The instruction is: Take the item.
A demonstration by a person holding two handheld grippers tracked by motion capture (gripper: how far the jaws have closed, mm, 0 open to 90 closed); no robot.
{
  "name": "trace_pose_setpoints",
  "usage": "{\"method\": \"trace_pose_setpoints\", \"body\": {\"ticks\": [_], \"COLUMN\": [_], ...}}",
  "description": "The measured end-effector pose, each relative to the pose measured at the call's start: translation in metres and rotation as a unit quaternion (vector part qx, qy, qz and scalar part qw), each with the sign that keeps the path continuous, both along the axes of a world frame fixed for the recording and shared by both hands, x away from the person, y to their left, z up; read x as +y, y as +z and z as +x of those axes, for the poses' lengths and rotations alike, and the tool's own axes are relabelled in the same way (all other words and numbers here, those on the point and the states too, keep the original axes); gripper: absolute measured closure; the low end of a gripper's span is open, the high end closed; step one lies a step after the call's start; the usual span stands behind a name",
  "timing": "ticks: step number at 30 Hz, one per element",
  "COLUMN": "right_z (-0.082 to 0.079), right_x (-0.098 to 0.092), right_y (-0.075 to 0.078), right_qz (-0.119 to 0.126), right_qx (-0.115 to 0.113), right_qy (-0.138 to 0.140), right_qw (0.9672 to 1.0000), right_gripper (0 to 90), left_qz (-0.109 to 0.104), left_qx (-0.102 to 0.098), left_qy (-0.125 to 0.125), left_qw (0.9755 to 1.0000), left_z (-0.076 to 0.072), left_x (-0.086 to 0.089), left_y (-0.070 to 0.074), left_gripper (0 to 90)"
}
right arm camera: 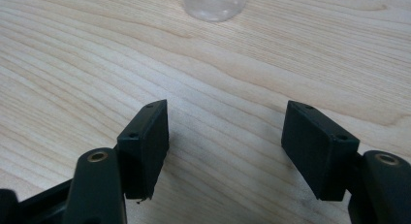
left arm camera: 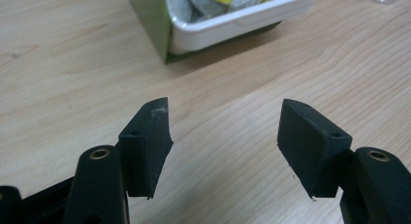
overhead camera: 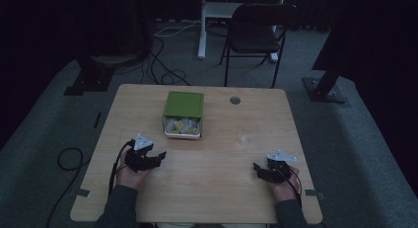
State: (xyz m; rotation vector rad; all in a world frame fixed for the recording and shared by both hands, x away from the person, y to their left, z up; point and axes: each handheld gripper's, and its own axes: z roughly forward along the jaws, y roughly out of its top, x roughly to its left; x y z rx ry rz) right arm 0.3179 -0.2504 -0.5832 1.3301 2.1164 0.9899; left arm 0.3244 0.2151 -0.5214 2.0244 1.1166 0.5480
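Note:
A green box (overhead camera: 183,104) stands at the middle of the wooden table (overhead camera: 217,188), with a white tray (overhead camera: 182,134) pulled out of its near side that holds several yellow and grey sachets (overhead camera: 181,125). My left gripper (overhead camera: 158,156) hovers at the front left, a little short of the tray. In the left gripper view the left gripper (left arm camera: 225,112) is open and empty, and the white tray (left arm camera: 232,23) lies just beyond it. At the front right, my right gripper (overhead camera: 256,167) sits low over the wood. Nothing is between the jaws of this open right gripper (right arm camera: 225,112).
A small clear round object (overhead camera: 245,139) rests on the table ahead of my right gripper, and the right gripper view has this clear object (right arm camera: 213,1) at its top edge. A cable hole (overhead camera: 235,100) sits near the far edge. A folding chair (overhead camera: 256,33) stands beyond the table.

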Motion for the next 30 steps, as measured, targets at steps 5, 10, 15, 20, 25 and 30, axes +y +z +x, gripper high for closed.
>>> {"method": "trace_pose_setpoints", "body": {"ticks": [5,10,15,20,25,30], "right_z": [0.000,0.000,0.000,0.000,0.000,0.001], "right_x": [0.000,0.000,0.000,0.000,0.000,0.000], "right_y": [0.000,0.000,0.000,0.000,0.000,0.000], "right_qz": [0.000,0.000,0.000,0.000,-0.001,-0.001], "right_qx": [0.000,0.000,0.000,0.000,0.000,0.000], "right_qy": [0.000,0.000,0.000,0.000,0.001,0.001], "right_qw": [1.0000,1.0000,1.0000,1.0000,1.0000,1.0000], "right_gripper": [33.6,33.5,33.5,33.5,33.5,33.5], "left_qz": [-0.001,-0.003,-0.001,-0.005,-0.005,-0.004], "left_qx": [-0.005,-0.010,-0.015,-0.016,-0.016,-0.016], "left_qy": [-0.012,-0.023,-0.029,-0.038,-0.046,-0.051], "left_qw": [0.9999,0.9997,0.9995,0.9991,0.9988,0.9986], "left_z": [0.004,0.009,0.012,0.018,0.024,0.029], "left_x": [-0.009,-0.017,-0.023,-0.029,-0.034,-0.040], "left_y": [0.004,0.008,0.011,0.013,0.015,0.015], "left_gripper": [38.0,38.3,38.2,38.2,37.9,37.3]}}
